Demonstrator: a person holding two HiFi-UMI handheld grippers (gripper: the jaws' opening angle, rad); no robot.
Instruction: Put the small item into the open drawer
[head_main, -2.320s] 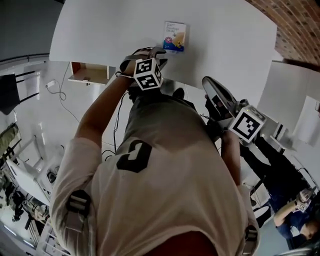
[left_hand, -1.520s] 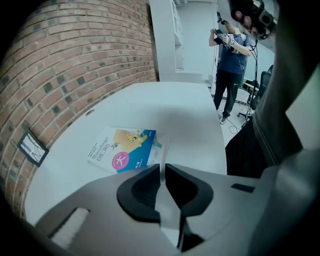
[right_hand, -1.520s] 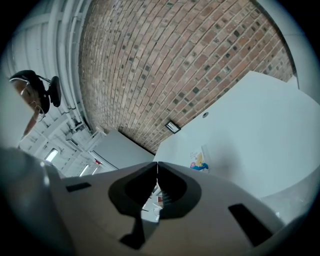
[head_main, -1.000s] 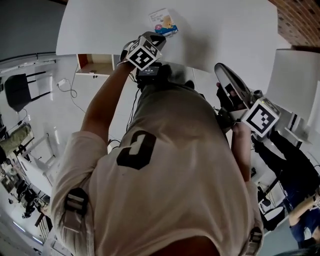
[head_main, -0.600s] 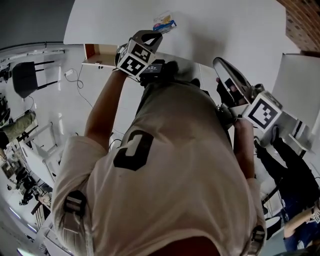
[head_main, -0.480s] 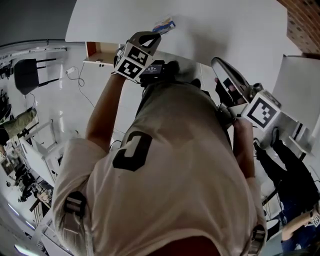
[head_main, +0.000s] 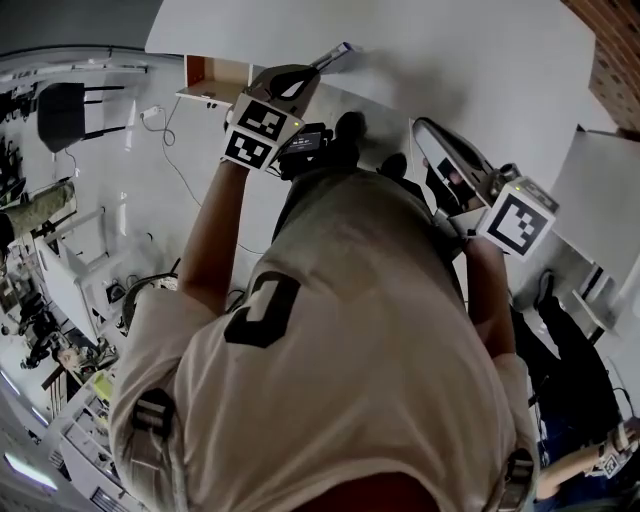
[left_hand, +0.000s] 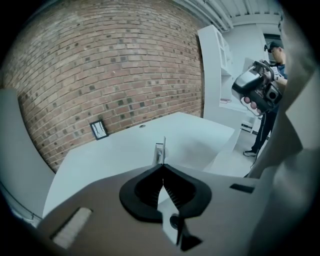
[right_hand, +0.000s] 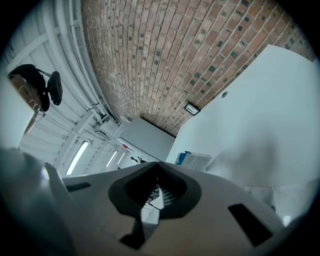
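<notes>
Small packet (left_hand: 160, 151) is pinched edge-on in left claw (head_main: 312, 68), clear of the surface (head_main: 480, 60). It is best carried level over the open drawer (head_main: 215, 75) and released low. Right claw (right_hand: 158, 165) is closed on nothing.

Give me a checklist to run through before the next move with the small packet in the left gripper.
1. Left gripper shut on the small packet: ok.
2. Drawer open: ok.
3. Packet above the drawer opening: not ok; in the head view it is off to the drawer's right.
4. Room inside the drawer: cannot tell, only a slice of the inside shows.
5. Right gripper shut, empty and away from the drawer: ok.
</notes>
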